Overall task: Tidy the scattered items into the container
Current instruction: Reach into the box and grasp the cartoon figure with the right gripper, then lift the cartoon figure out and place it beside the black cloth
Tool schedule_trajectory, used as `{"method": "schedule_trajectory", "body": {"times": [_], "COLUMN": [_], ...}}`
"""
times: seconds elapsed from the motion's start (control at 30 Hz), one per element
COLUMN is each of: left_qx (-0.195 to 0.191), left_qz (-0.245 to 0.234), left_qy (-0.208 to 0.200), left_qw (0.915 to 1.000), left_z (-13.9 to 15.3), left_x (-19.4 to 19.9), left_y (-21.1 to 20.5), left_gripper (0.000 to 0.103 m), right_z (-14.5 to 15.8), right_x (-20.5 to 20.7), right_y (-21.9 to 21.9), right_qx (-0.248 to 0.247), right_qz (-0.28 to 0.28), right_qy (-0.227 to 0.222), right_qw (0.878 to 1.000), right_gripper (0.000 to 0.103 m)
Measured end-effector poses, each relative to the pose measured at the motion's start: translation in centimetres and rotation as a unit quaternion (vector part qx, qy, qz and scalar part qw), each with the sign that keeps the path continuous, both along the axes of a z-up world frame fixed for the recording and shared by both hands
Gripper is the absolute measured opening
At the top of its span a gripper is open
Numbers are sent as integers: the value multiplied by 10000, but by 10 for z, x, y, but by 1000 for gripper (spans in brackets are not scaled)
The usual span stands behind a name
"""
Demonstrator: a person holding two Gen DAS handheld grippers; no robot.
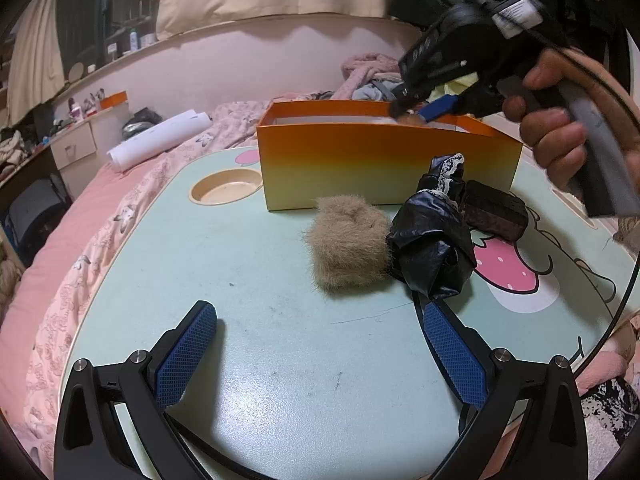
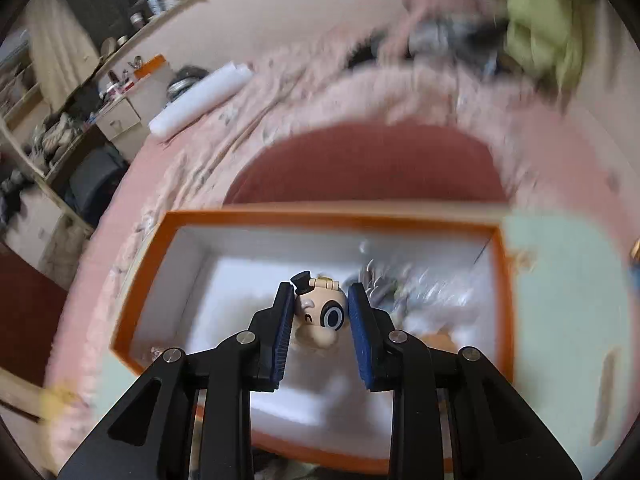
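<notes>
With the small toy figure (image 2: 320, 316) pinched between the pads of the right gripper (image 2: 320, 320) above the orange box (image 2: 140, 280), it is best lowered inside before release (the left gripper (image 1: 320, 344) is spread wide, empty, over the table (image 1: 240, 280)).

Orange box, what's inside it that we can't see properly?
- Left wrist view: the orange cardboard box shows only its front wall, which hides the inside.
- Right wrist view: motion blur smears the silvery things inside.
- Right claw covers the sides of the cream cartoon figurine.
</notes>
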State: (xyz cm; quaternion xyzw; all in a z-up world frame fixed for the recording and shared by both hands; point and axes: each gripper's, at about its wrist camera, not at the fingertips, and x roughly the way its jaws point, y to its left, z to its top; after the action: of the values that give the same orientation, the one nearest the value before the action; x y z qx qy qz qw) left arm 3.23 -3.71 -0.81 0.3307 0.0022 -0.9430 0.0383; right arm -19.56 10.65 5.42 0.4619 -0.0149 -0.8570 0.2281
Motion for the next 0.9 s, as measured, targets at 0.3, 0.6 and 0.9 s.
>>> {"method": "schedule_trajectory", "body": {"times": [0.3, 0.6, 0.9], "left_qx": [-3, -6, 6], "left_qz": [-1, -1, -6], "left_qy": [3, 5, 7], "left_qw": [10000, 10000, 10000], "left_z": [0, 0, -1], "left_x": [0, 0, -1], "left_y": [0, 0, -1], "left_gripper": [103, 103, 103], "right_z": [14, 11, 57], "right_x": [5, 3, 81], "right_y": [17, 31, 44], "right_qx": [-156, -920, -907], "right_qz": [-30, -64, 527], "right_qy": [177, -444, 705], "right_qw": [9997, 9948, 9920], "right_gripper": [29, 29, 29]}}
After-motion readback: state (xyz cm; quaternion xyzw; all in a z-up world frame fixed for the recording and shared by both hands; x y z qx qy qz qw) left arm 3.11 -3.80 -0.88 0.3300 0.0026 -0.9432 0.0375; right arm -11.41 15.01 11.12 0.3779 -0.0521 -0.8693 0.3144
